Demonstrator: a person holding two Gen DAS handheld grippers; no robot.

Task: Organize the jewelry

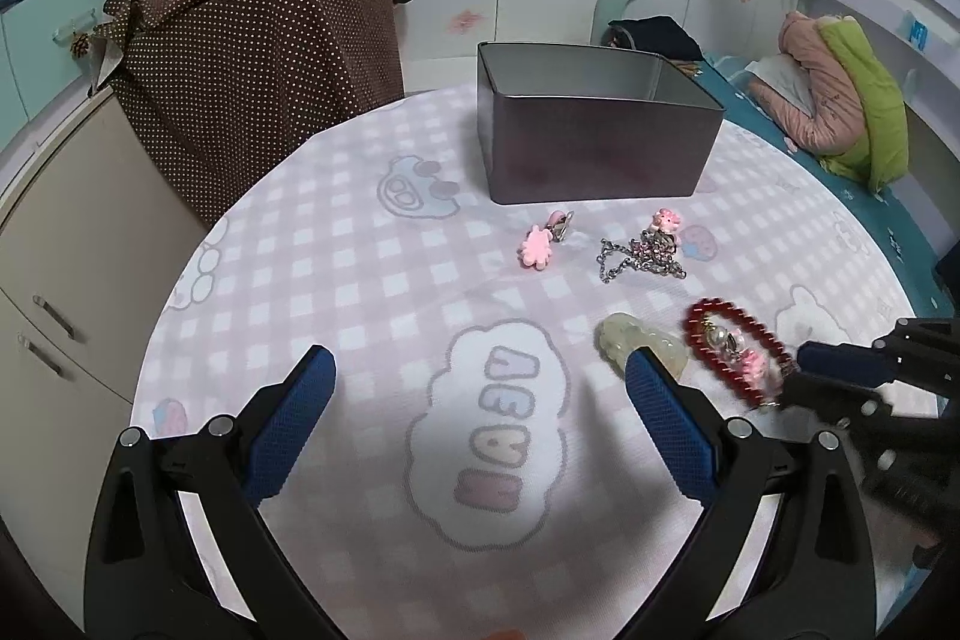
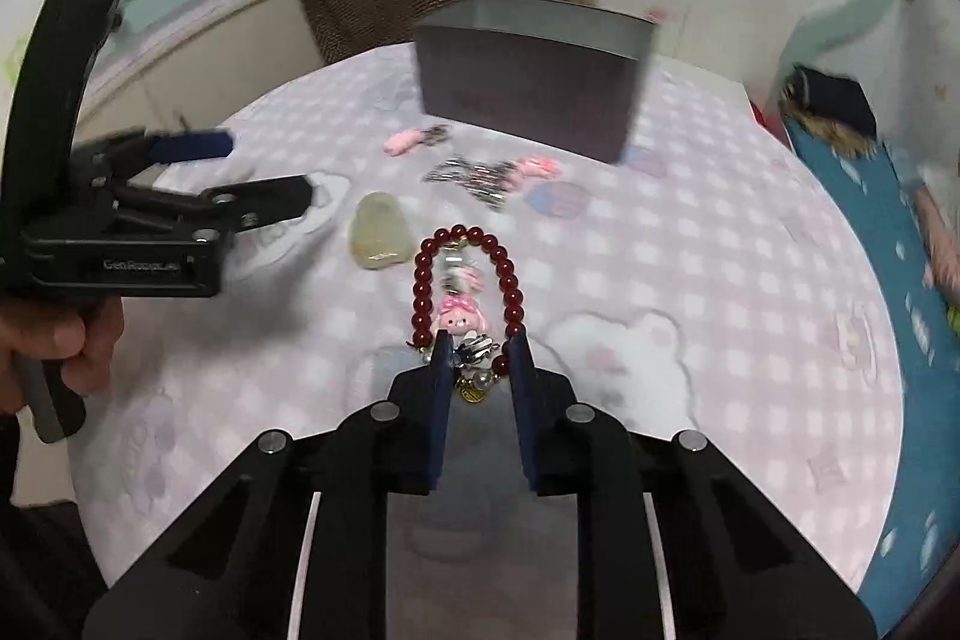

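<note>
A red bead bracelet [image 2: 420, 280] with pink and silver charms lies on the checked tablecloth; it also shows in the left wrist view [image 1: 762, 331]. My right gripper [image 2: 480, 346] is closed around its near end, the charms pinched between the pads. My left gripper [image 1: 480, 370] is open and empty above the cloth, left of the bracelet. A pale green stone pendant [image 1: 624, 340] lies beside the bracelet. A silver chain with a pink charm [image 1: 645, 250] and a pink flower clip [image 1: 537, 244] lie before the open dark metal tin [image 1: 600, 148].
The round table [image 1: 300, 250] carries a pink-and-white checked cloth. A chair draped in brown dotted fabric [image 1: 252, 58] stands behind it on the left. A bed with clothes [image 1: 840, 100] is on the right.
</note>
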